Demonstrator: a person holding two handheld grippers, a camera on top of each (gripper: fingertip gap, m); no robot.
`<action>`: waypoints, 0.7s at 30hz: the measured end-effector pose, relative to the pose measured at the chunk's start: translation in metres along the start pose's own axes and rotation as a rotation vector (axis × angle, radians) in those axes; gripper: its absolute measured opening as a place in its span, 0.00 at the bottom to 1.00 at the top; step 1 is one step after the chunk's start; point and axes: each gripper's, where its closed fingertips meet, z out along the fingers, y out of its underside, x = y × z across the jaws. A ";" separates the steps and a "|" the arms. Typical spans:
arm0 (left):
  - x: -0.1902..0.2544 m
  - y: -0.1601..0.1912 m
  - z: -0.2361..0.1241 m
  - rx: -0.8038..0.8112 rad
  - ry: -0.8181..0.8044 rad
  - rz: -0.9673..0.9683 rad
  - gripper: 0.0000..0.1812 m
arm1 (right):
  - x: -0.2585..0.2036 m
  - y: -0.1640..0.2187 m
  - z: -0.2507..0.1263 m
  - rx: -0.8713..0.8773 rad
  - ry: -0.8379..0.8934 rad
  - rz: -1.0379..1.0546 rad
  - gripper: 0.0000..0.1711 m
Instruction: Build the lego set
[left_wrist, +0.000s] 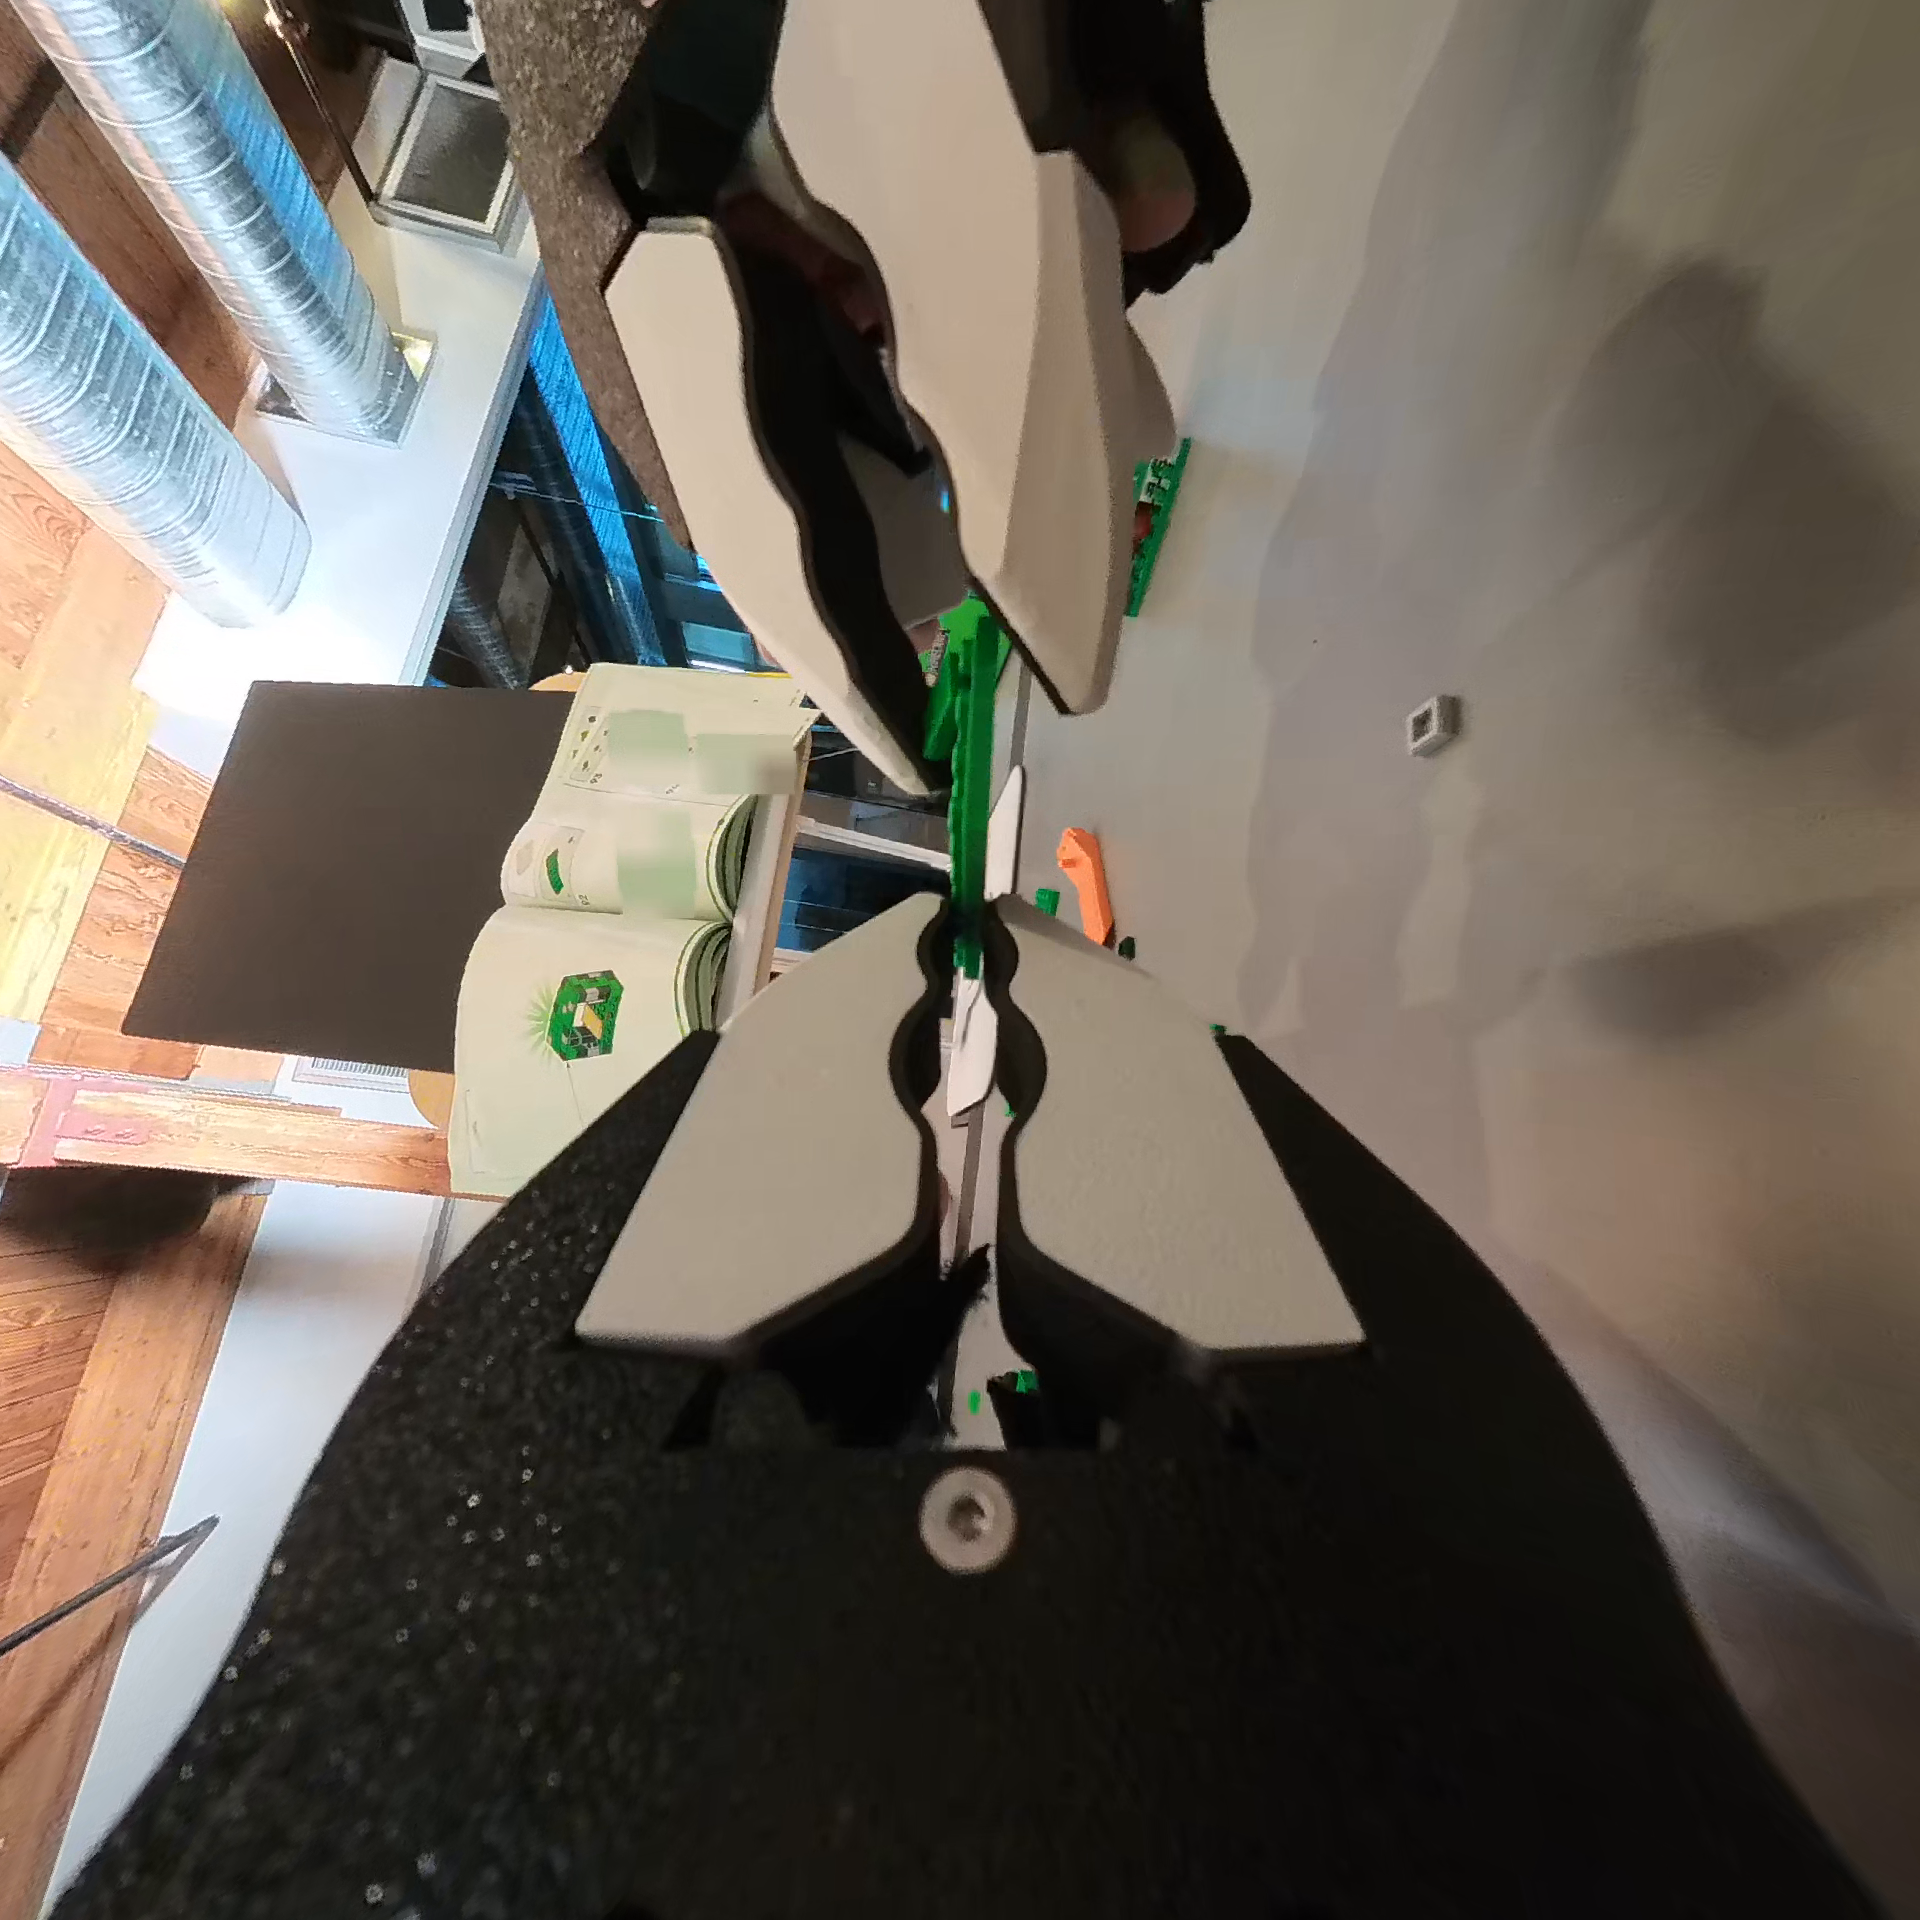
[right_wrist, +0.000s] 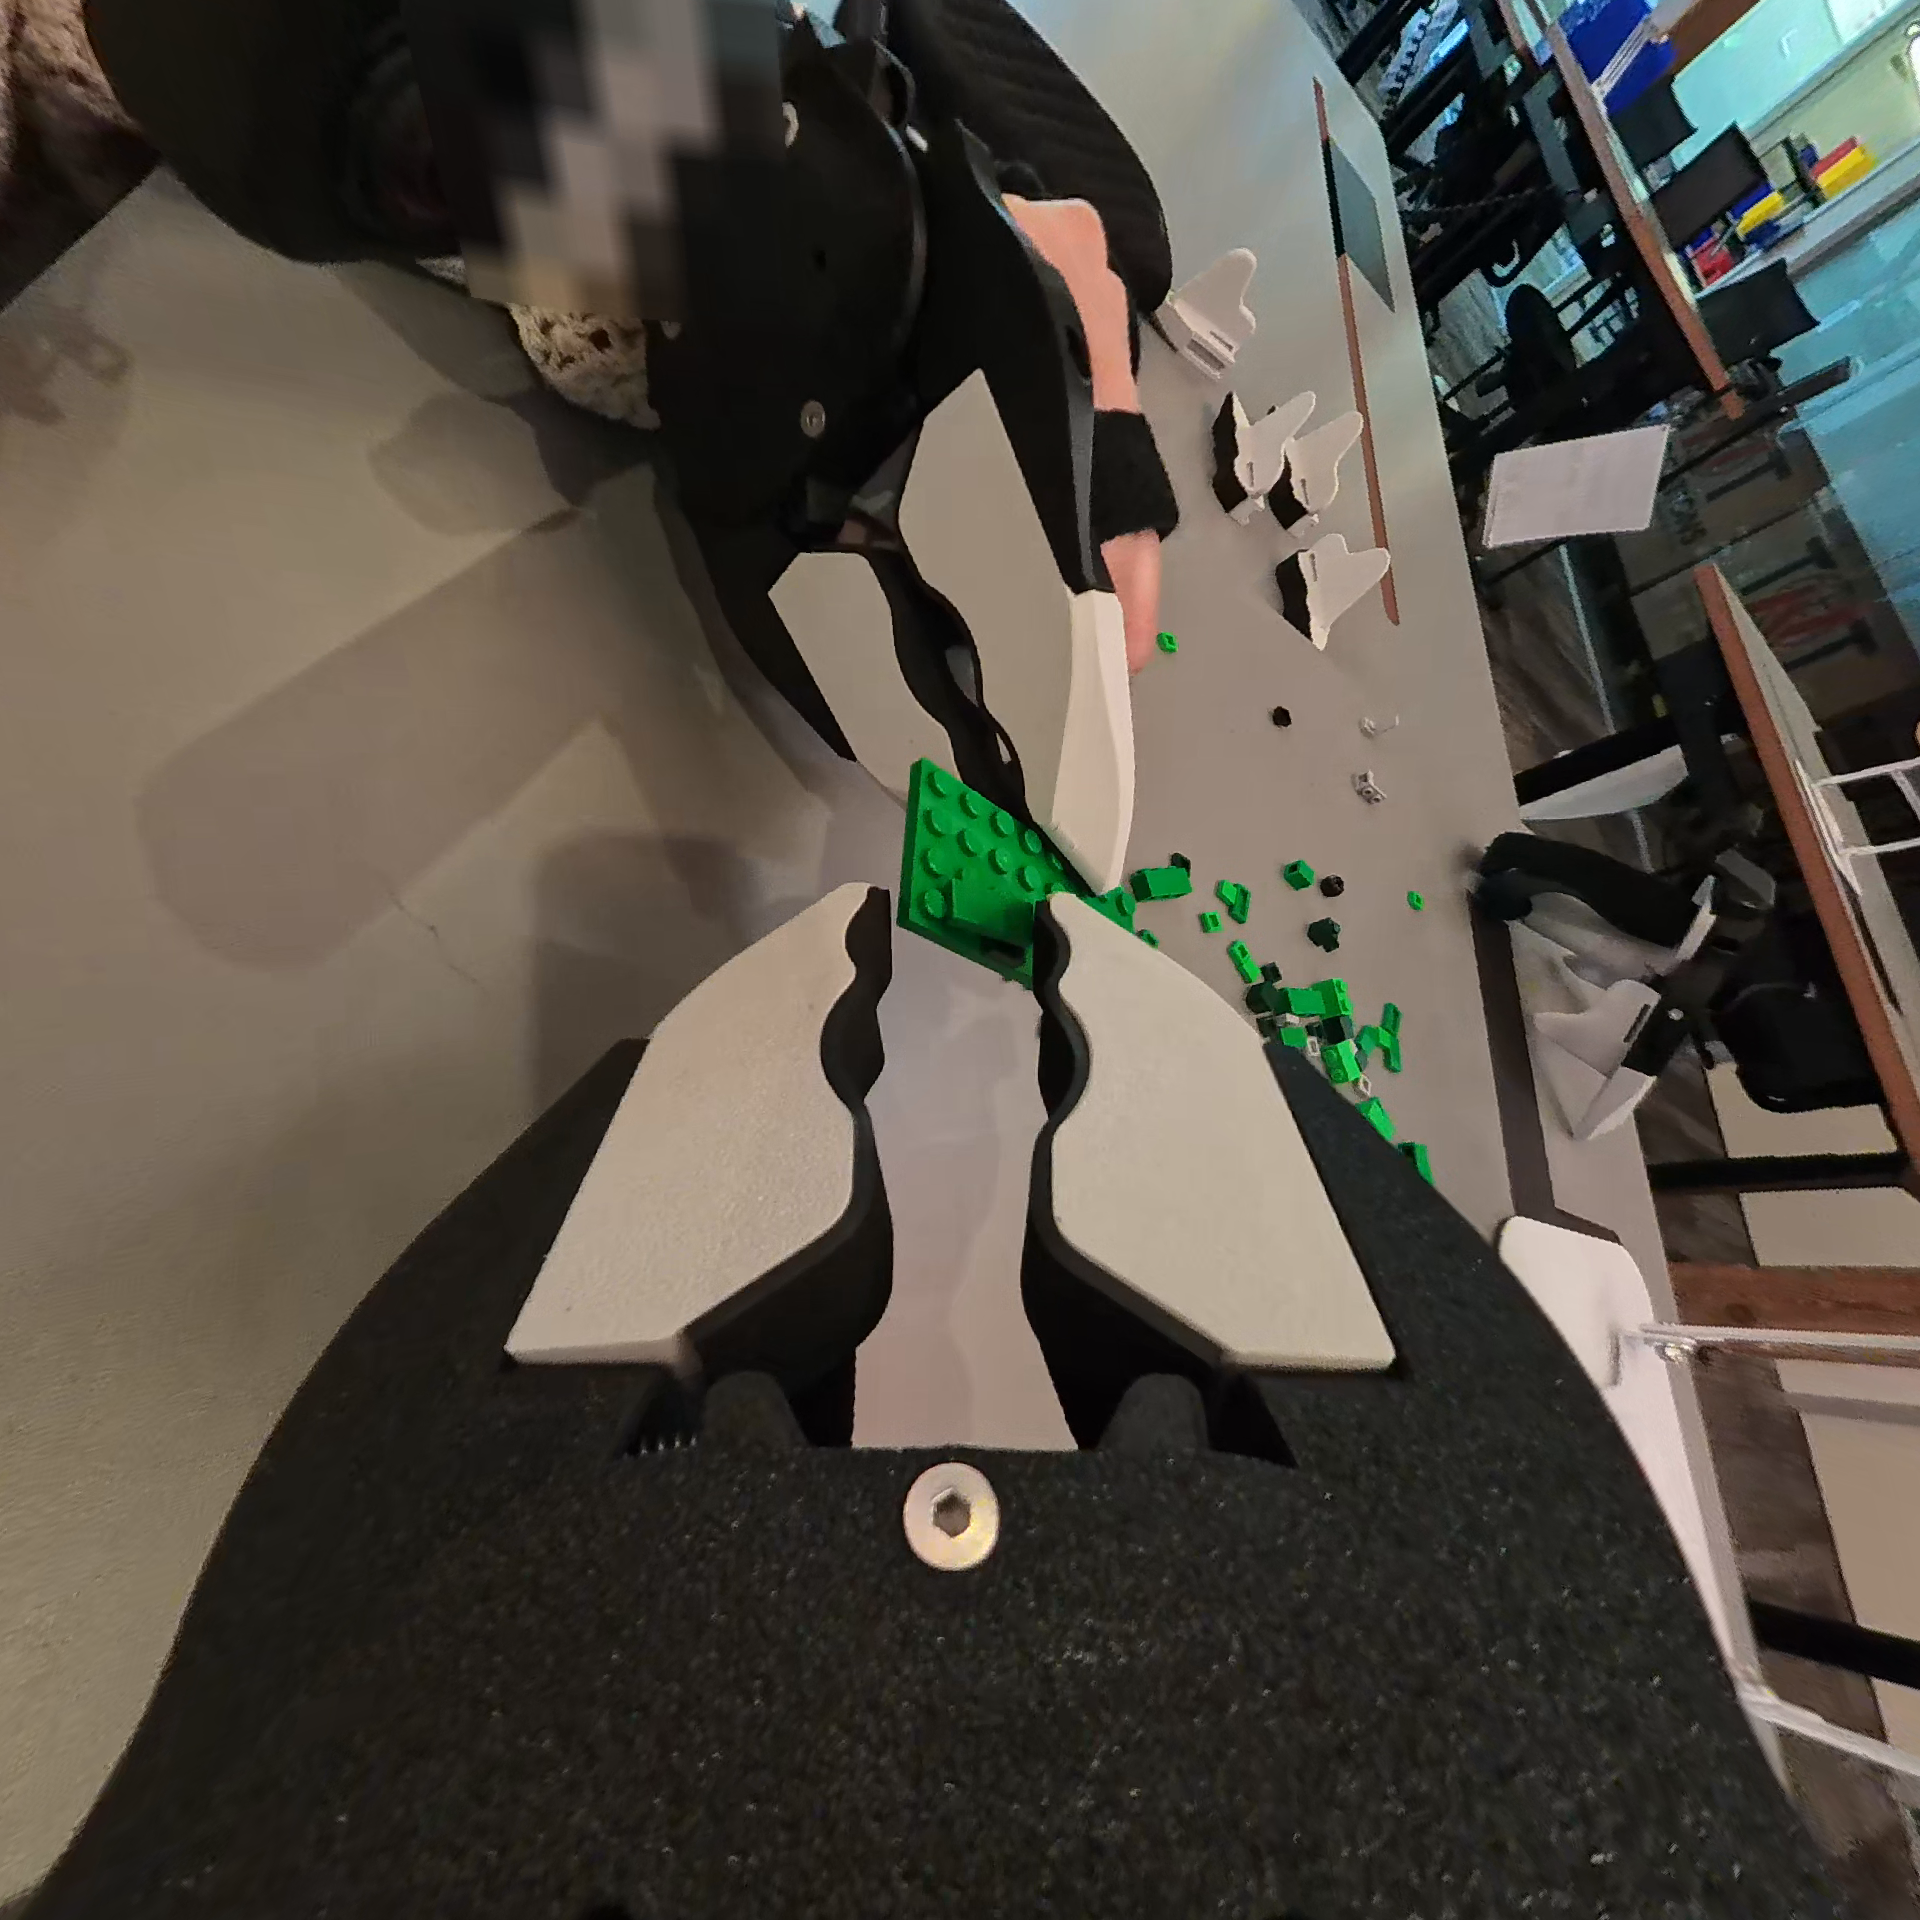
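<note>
Left gripper (left_wrist: 968, 925) pinches green plate (right_wrist: 971, 883) edge-on, steadying it; right gripper (right_wrist: 961, 914) open, jaws straddling its corner.

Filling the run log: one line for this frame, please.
left gripper: shut on green plate edge | right gripper: open, at plate's other end | loose green bricks on table

Both wrist views are rolled sideways, close above the desk (right_wrist: 312, 727), facing each other across the shared green plate (right_wrist: 971, 873).
</note>
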 end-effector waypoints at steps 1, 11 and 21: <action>0.000 0.000 0.000 -0.002 -0.001 0.000 0.02 | 0.000 0.000 0.000 0.000 0.002 0.006 0.15; -0.004 -0.001 -0.001 0.001 -0.025 0.024 0.02 | 0.003 -0.008 -0.008 0.089 -0.067 0.202 0.18; -0.003 -0.001 -0.001 -0.002 -0.029 0.064 0.02 | -0.001 -0.006 -0.010 0.061 -0.163 0.325 0.13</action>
